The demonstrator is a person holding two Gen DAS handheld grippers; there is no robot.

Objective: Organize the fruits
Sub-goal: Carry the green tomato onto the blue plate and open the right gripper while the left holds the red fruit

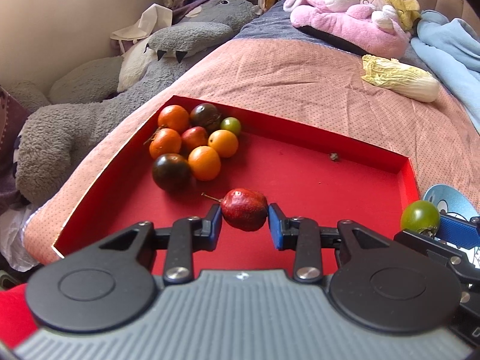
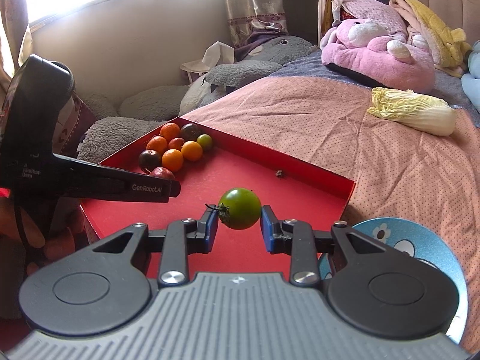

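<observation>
We had a fruit pinched in each claw over the red tray [image 1: 300, 177] on the bed. The left claw [image 1: 244, 214] was clenched on a small red pear-shaped fruit [image 1: 244, 210], gripped across its sides with the stem pointing left. The right claw [image 2: 238, 214] was clenched on a green tomato [image 2: 240, 212], its calyx against the left pad. Both fruits hung above the bare middle of the tray, well apart from the cluster of fruits [image 1: 192, 142] packed into the far left corner.

We judged the main risk to be a slip. Both fruits were round and smooth, held only at two small pad contacts, so a twist or a sudden stop could roll either one out. A dropped fruit would probably land in the tray, but it could bounce on the soft pink quilt [image 1: 300, 75] side and run off.

Squeezing harder could split the tomato skin.

The two claws were also working close together, and the left tool body [image 2: 90, 180] crossed the right camera's view, so a collision could knock a fruit loose. Setting down into the packed corner could scatter the oranges already grouped there.
</observation>
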